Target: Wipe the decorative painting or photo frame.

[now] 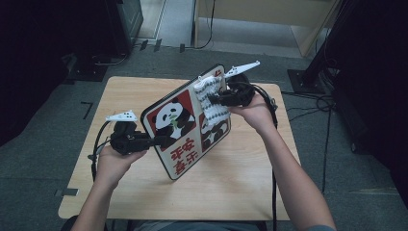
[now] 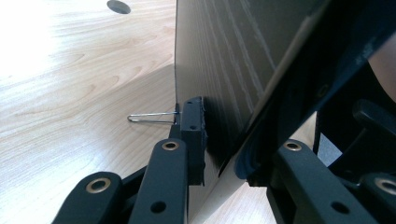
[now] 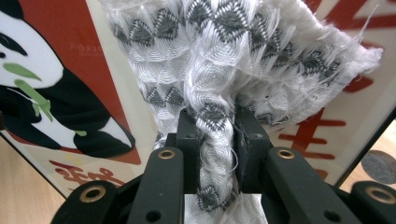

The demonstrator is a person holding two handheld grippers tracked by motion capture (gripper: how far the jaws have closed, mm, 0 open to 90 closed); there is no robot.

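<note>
My left gripper [image 1: 161, 140] is clamped on the lower left edge of the panda board [image 1: 187, 120], which stands tilted on its bottom corner above the table [image 1: 240, 168]. In the left gripper view the 2 jaws sit on either side of the board's [image 2: 219, 60] thin edge, 1 pad flat against its grey back, the other on the printed side. My right gripper [image 1: 214, 100] is closed on the white and grey cloth [image 1: 211, 98], which is pressed against the board's printed face near its upper right. In the right gripper view a bunched fold of the cloth [image 3: 215, 126] runs straight down between the 2 pads, the rest fanning out above them over the panda print [image 3: 56, 93].
</note>
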